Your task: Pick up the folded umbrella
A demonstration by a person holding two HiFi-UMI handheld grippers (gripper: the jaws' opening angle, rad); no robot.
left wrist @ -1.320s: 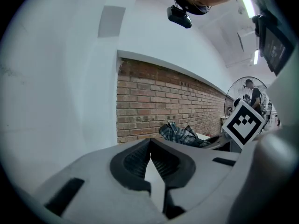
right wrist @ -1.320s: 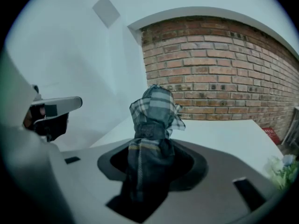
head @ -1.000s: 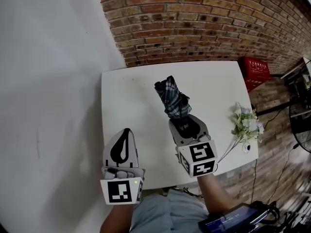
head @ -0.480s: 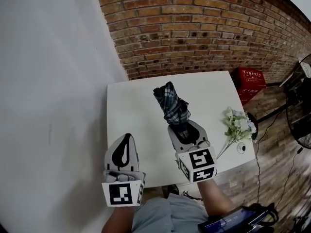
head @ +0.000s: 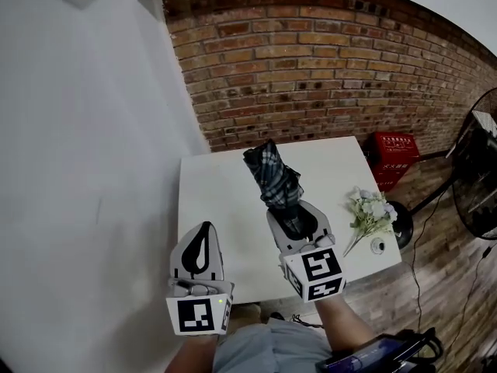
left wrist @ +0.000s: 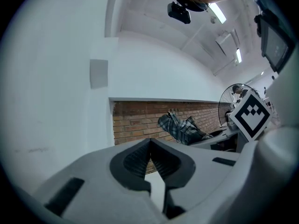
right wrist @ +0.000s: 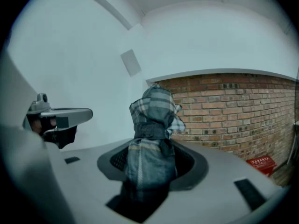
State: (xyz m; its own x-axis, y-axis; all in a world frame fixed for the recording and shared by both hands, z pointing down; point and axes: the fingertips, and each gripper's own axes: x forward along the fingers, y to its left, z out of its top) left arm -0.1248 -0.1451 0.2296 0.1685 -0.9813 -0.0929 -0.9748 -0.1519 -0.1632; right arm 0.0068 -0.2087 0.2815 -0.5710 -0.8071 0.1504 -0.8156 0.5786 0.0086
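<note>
The folded umbrella, dark plaid fabric with a strap round it, hangs in the air above the white table. My right gripper is shut on its lower end, and the bundle sticks out forward and upward from the jaws. In the right gripper view the umbrella fills the gap between the pads of my right gripper. My left gripper is to the left, shut and holding nothing. In the left gripper view its pads meet, and the umbrella shows off to the right.
A bunch of pale flowers lies near the table's right edge. A red crate stands on the floor by the brick wall, and a fan at far right. A white wall runs along the left.
Both grippers have risen above the table, the right one carrying the umbrella up with it. The table now looks smaller and further below.
</note>
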